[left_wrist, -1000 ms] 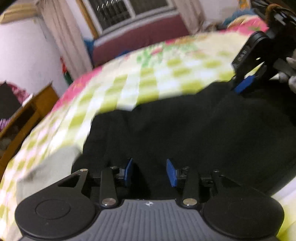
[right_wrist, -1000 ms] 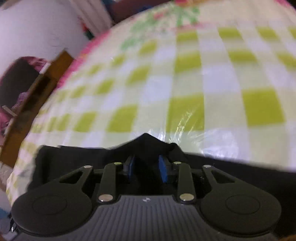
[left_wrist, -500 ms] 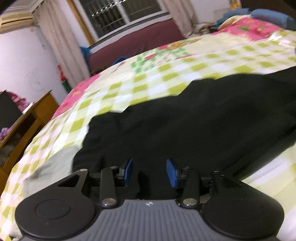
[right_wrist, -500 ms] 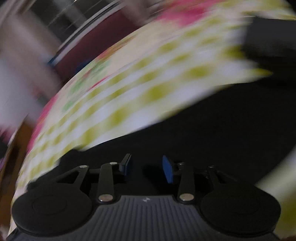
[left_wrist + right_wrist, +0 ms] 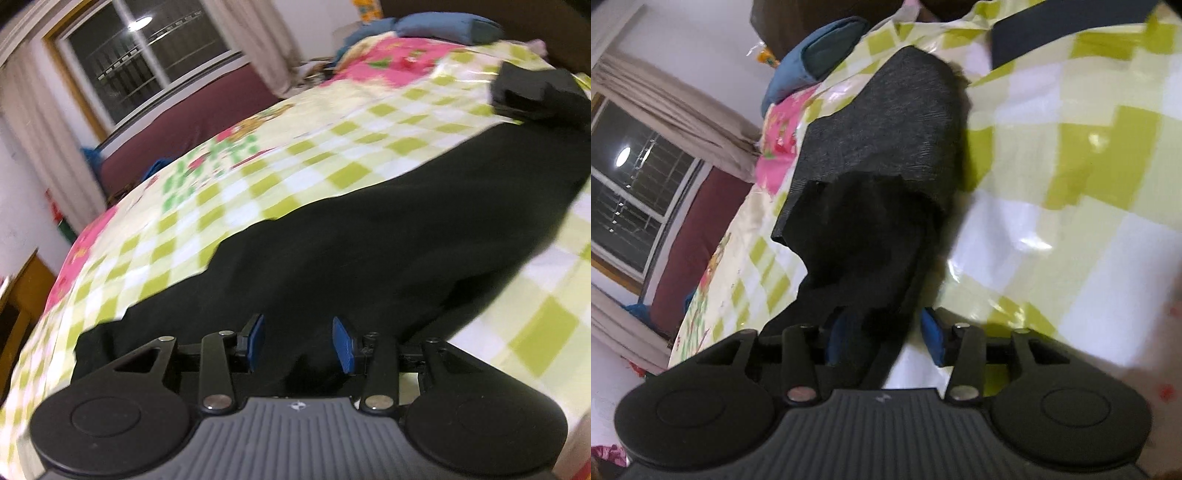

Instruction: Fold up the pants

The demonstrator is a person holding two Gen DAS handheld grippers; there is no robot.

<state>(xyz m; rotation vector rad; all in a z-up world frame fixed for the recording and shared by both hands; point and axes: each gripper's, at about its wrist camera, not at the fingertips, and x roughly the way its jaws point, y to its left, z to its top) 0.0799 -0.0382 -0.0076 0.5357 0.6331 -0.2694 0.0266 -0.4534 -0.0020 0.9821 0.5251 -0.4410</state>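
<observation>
Left wrist view: no legible writing; left tool spread over black pants.

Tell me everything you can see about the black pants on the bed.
The black pants look like soft, matte fabric, lying spread in a long band across the green-and-white checked bedspread. In the right wrist view one end is bunched into folds beside a folded dark grey garment. Cloth sits between the blue pads of both the left tongs and right tongs; the right jaws have just been opening.
</observation>
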